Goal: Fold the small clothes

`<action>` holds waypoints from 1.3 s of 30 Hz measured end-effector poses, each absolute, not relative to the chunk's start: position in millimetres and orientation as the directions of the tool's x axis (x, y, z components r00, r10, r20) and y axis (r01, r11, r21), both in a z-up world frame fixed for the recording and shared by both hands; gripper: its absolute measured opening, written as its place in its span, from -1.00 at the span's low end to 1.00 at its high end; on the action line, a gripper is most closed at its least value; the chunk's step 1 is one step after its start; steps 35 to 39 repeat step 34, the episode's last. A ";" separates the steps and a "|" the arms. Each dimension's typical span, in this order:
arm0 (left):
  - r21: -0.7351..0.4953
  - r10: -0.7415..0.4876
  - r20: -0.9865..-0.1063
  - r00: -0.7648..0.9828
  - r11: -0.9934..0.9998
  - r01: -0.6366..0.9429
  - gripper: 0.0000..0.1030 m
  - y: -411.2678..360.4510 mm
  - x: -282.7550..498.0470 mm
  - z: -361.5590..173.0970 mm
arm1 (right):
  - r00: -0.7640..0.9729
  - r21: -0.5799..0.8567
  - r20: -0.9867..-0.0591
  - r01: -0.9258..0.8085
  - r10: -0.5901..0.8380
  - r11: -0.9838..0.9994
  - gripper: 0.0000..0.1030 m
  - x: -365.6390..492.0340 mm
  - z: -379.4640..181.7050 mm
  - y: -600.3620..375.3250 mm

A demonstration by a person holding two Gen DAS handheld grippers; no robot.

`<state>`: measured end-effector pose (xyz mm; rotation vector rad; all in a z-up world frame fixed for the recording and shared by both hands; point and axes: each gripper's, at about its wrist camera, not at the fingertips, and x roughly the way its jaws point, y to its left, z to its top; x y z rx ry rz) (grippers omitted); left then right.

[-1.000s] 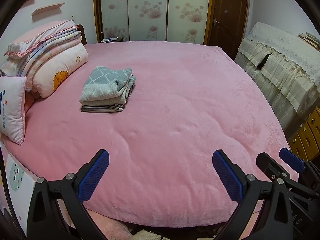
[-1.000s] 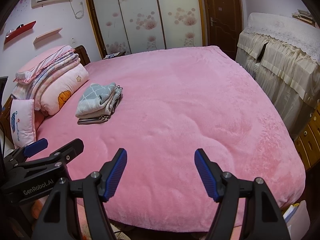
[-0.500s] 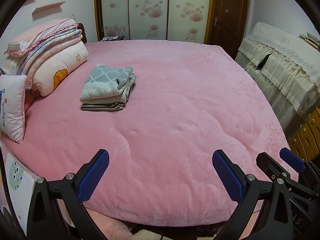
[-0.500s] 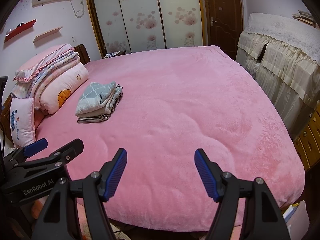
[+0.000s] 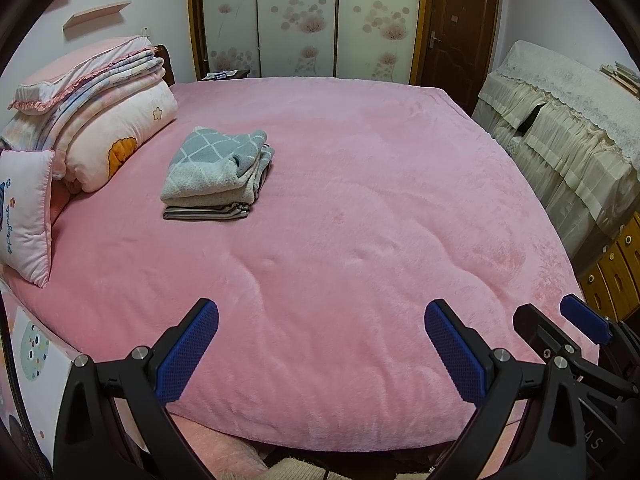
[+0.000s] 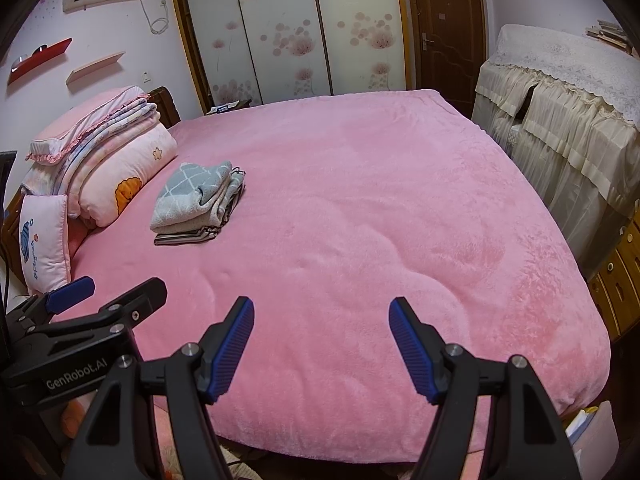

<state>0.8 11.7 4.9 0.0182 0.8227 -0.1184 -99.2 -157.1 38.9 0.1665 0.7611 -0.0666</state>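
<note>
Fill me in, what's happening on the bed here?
Nothing is being handled at this moment. The left hand-held gripper and right hand-held gripper both hover open and empty over the near edge of the pink bed. A folded stack of small clothes sits on the bed near the pillows and bedding, well beyond both grippers.

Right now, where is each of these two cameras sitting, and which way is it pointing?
Left wrist view: rides the left gripper at the bed's near edge, facing across the pink bed toward the wardrobe; its open blue fingers show, the right gripper alongside.
Right wrist view: rides the right gripper, facing likewise; open fingers show.
Shared: the folded clothes stack, the pillow pile.
</note>
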 end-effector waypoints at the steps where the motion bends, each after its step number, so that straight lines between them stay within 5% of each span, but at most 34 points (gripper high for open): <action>1: -0.030 -0.098 -0.733 0.673 0.993 0.112 0.99 11.9 1.3 4.6 | 0.722 0.126 -0.692 0.121 0.000 0.985 0.37 -99.8 37.7 -156.7; 39: -0.009 -0.085 -0.737 0.670 0.993 0.116 0.95 9.4 0.7 -0.9 | 0.710 0.130 -0.704 0.128 0.001 0.983 0.37 -105.6 27.2 -160.4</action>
